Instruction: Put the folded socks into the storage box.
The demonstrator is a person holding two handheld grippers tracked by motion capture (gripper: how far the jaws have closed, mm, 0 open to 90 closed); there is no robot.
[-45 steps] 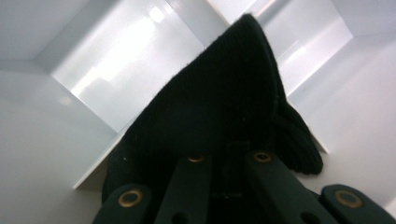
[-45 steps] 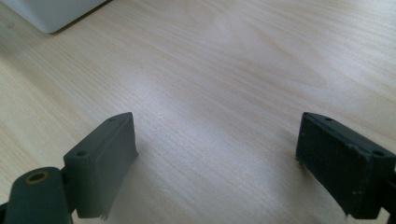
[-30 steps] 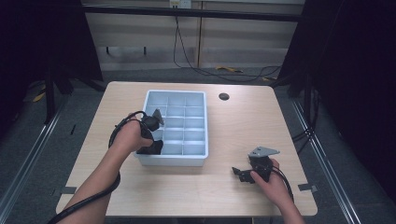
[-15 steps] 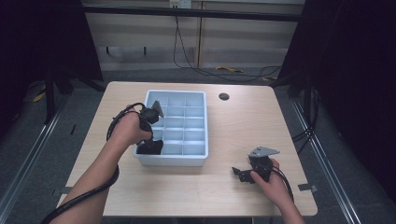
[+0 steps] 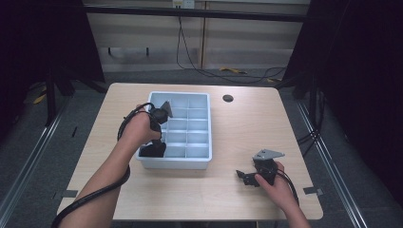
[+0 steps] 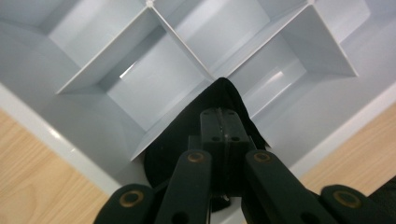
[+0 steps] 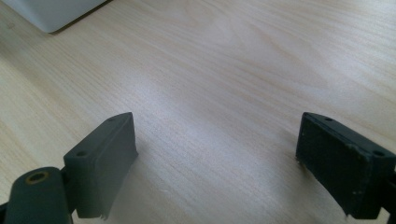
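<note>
1. Left gripper (image 5: 154,142): jaws pressed together on a black cloth (image 6: 196,135), held over the near-left compartment of the tray (image 5: 202,164).
2. Tray: grey-blue, divided, mid-table (image 5: 237,128).
3. Right gripper (image 5: 247,178): jaws wide apart, holding nothing, low over bare table near the front-right.

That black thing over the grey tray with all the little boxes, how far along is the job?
Done: the left claw is shut on a black cloth and has it at the near left corner of the divided tray. In hand: the cloth hangs over a corner compartment, still gripped. Left: letting it go there. The other compartments look bare, and the right claw rests open over the table.
</note>
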